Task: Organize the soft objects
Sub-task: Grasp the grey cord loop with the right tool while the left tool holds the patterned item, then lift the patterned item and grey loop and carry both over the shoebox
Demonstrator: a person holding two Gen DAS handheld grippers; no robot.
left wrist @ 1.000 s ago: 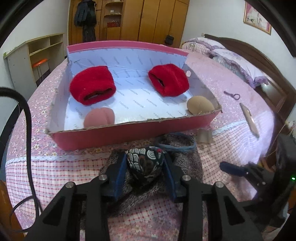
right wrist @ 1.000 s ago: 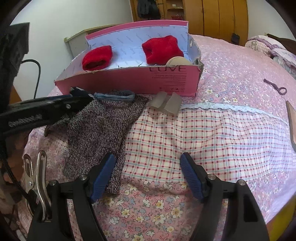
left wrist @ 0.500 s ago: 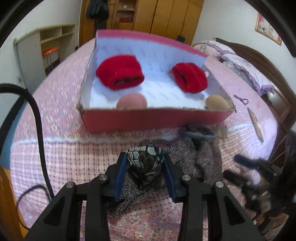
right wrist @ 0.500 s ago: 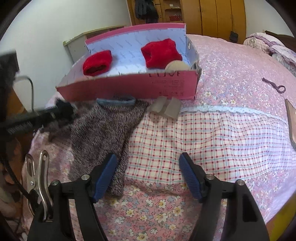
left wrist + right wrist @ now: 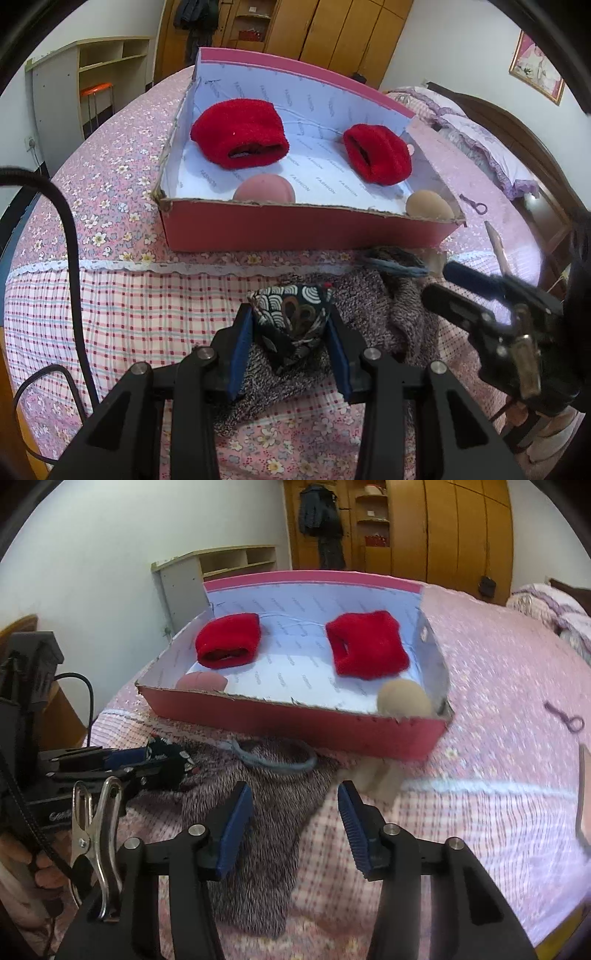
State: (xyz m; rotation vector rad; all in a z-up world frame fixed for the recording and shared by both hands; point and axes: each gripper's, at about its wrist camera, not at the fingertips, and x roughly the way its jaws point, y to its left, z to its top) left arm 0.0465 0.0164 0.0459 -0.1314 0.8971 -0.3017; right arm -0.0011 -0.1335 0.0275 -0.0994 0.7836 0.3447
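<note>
Now the left gripper clenches a dark patterned pouch above the grey knit glove on the bed.

Its small, soft, wave-printed cloth bulges between the fingers, short of the pink box holding two red wristbands and two sponges. Squashy fabric could slip free or catch the box's front wall. The right gripper, empty, has just been closing, and could snag the glove below.
</note>
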